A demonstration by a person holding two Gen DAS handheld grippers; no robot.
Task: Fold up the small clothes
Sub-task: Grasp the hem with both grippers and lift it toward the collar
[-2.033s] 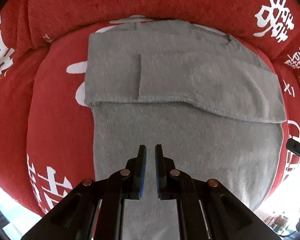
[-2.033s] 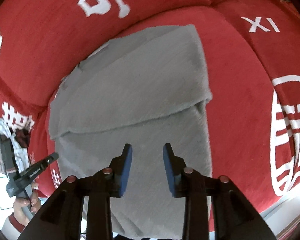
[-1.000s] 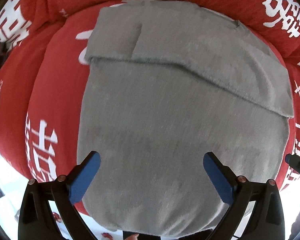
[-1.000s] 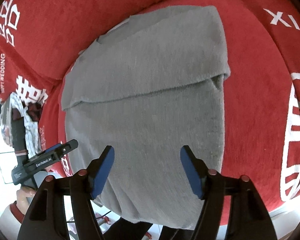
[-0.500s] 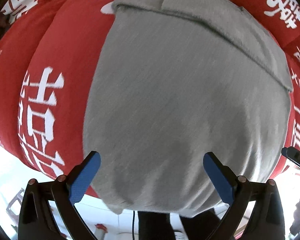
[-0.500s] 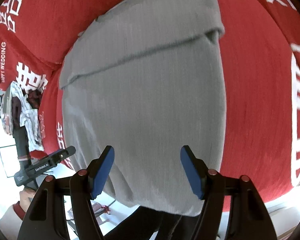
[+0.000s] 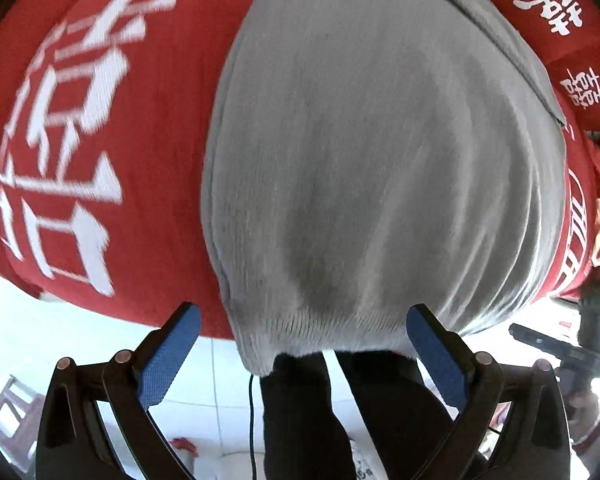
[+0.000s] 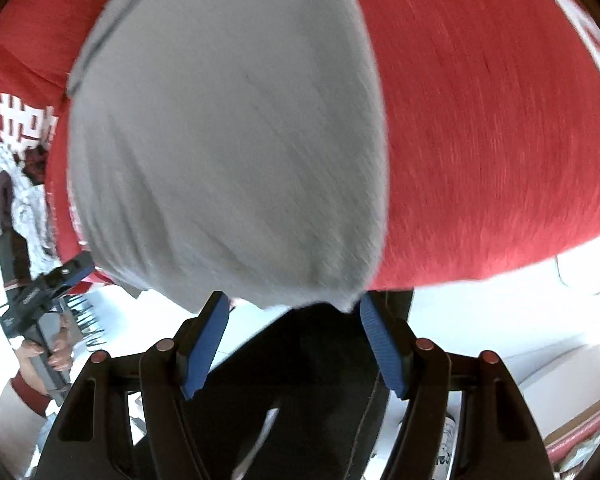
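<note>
Left gripper (image 7: 300, 354): fingers spread wide, grasping nothing, poised at the hem's 6 o'clock corner.
Grey knitted garment (image 7: 372, 168): draped over red plush sofa cushion (image 7: 100, 120), hem overhanging for easy pinching.
Right gripper (image 8: 294, 342): released, straddling the 6 o'clock corner, likely ready to lift it.

Open floor (image 7: 80, 332) lies below the red cushion (image 7: 148, 160) edge; only the person's dark legs (image 7: 300, 412) stand there.
</note>
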